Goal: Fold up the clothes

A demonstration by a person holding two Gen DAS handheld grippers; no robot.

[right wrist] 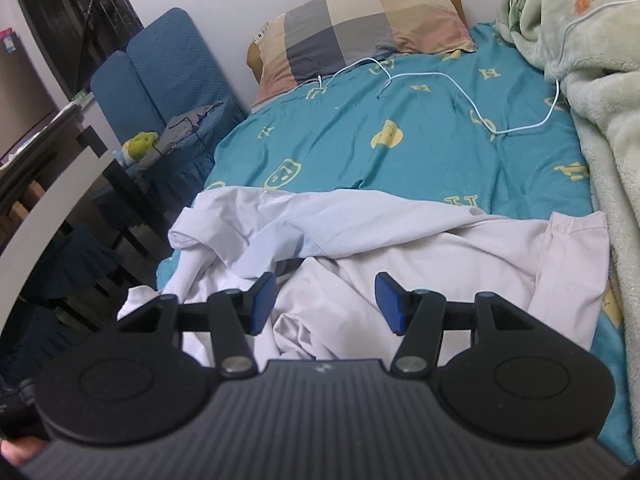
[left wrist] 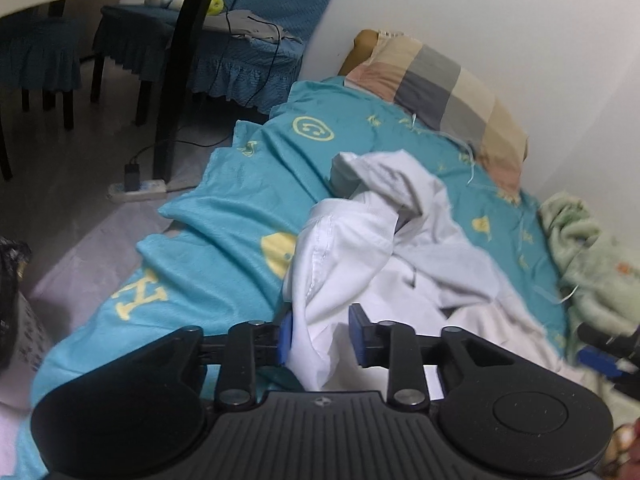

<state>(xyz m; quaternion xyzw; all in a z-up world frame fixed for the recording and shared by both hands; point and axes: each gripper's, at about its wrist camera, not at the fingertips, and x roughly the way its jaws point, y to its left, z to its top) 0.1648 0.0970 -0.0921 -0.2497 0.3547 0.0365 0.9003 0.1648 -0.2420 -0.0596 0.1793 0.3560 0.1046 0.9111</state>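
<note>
Two grippers work a crumpled white shirt (right wrist: 360, 232) lying on the teal bed (right wrist: 400, 148), below the checked pillow (right wrist: 360, 24). Left gripper (left wrist: 320, 336) has cloth bunched between part-spread jaws; right gripper (right wrist: 324, 304) hovers, jaws spread.

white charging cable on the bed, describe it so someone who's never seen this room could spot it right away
Start at the bed's teal sheet with yellow letters and smiley faces. Just below the checked beige-and-grey pillow, the thin white charging cable loops across the sheet toward the pale green fleece blanket. It is the only thin cord there; everything else is cloth.
</note>
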